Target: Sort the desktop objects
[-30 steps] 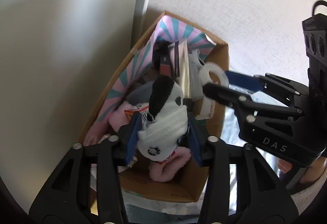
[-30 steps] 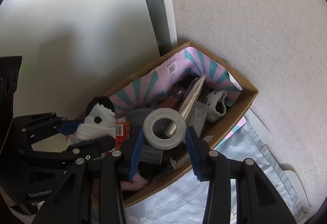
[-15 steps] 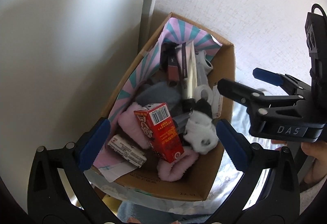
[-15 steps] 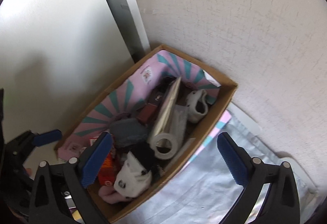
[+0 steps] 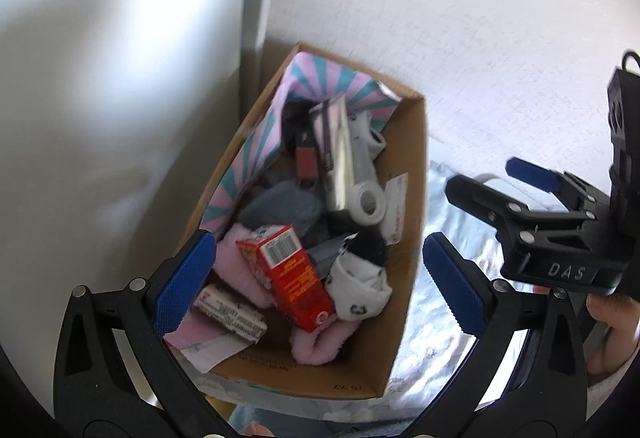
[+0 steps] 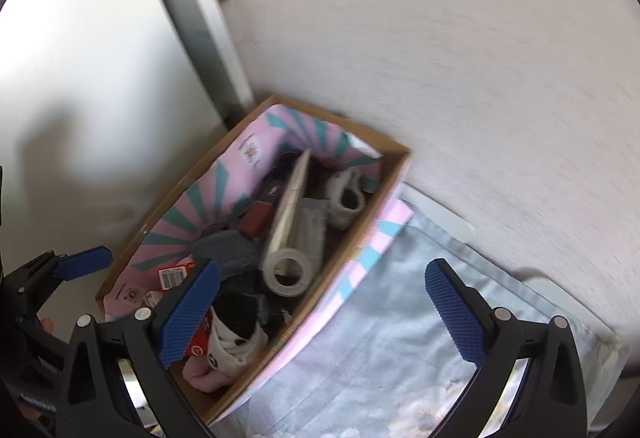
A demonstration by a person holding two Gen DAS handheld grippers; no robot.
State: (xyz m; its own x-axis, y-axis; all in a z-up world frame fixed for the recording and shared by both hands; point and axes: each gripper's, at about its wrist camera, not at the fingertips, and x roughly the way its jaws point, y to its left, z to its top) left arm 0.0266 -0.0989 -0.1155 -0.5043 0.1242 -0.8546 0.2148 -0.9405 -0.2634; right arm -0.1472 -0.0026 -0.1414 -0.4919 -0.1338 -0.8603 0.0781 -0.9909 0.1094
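A cardboard box [image 5: 416,198] [image 6: 394,174] stands in the corner and holds several items. A black-and-white sock [image 5: 356,286] [image 6: 234,338] lies in it beside a red carton [image 5: 296,278]. A tape roll [image 5: 370,204] [image 6: 288,272] lies further in against a silver packet [image 5: 340,154]. My left gripper [image 5: 316,282] is open and empty above the box's near end. My right gripper [image 6: 320,314] is open and empty above the box's right rim; it also shows in the left wrist view [image 5: 500,178].
A pink and teal striped paper [image 6: 240,174] lines the box. Pink fluffy socks [image 5: 320,346], a grey item [image 5: 284,206] and a small white shoe [image 6: 346,198] lie inside. A pale blue cloth [image 6: 400,318] covers the surface to the right. White walls [image 6: 440,38] close the corner behind.
My left gripper opened and dropped the sock into the box. My right gripper opened and dropped the tape roll into the box. Both grippers then drew back and up.
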